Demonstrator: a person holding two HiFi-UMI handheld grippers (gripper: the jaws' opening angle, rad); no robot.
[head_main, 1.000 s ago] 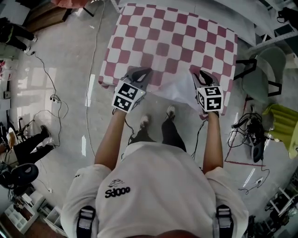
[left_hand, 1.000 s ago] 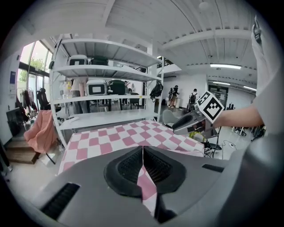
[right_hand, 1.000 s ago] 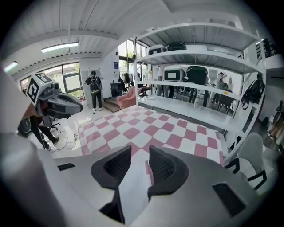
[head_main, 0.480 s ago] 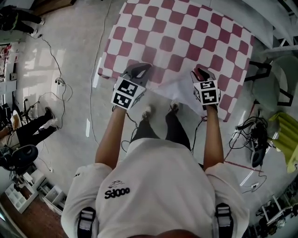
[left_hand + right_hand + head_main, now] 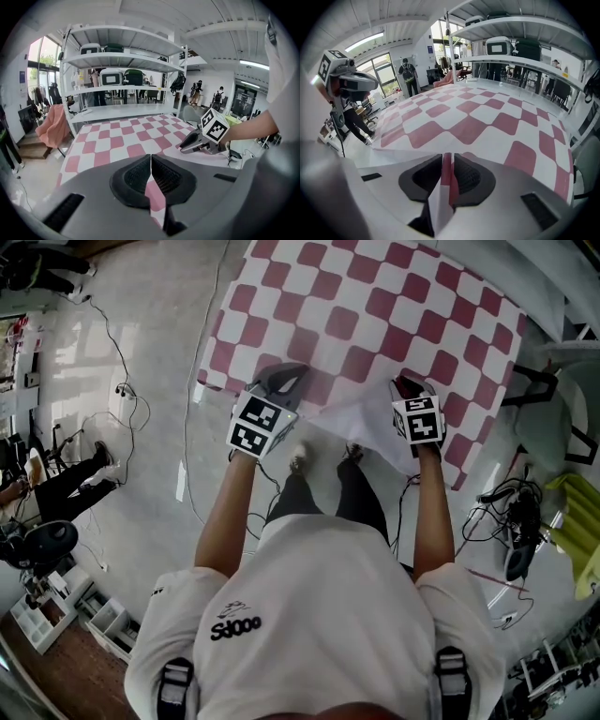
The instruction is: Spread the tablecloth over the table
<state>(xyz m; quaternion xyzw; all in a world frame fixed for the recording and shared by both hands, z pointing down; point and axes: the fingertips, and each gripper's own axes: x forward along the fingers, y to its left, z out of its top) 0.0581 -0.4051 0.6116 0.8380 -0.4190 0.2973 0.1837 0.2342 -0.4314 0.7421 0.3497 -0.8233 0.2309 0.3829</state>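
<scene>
Lowering the near hem evenly looks like the step in hand. The tablecloth (image 5: 375,324) lies checked-side up across the surface, which it hides. Only its near hem (image 5: 361,418) is off the surface, bunched on the person's side with the pale underside showing between the two claws.

The left claw (image 5: 284,379) is clamped on the hem toward the surface's near left corner, with a strip of cloth pinched between its pads. The right claw (image 5: 409,386) is toward the near right corner. Its jaws are closing, and the pads press on a folded strip of cloth between them.

To do this well, draw both claws apart along the surface's near side until the slack fold between them pulls flat. Hold them level with each other, then bring the hem down over that side so it hangs straight. Pulling too hard toward the person would likely drag the cloth short at the far side. Letting go with one claw first could skew the checks.
</scene>
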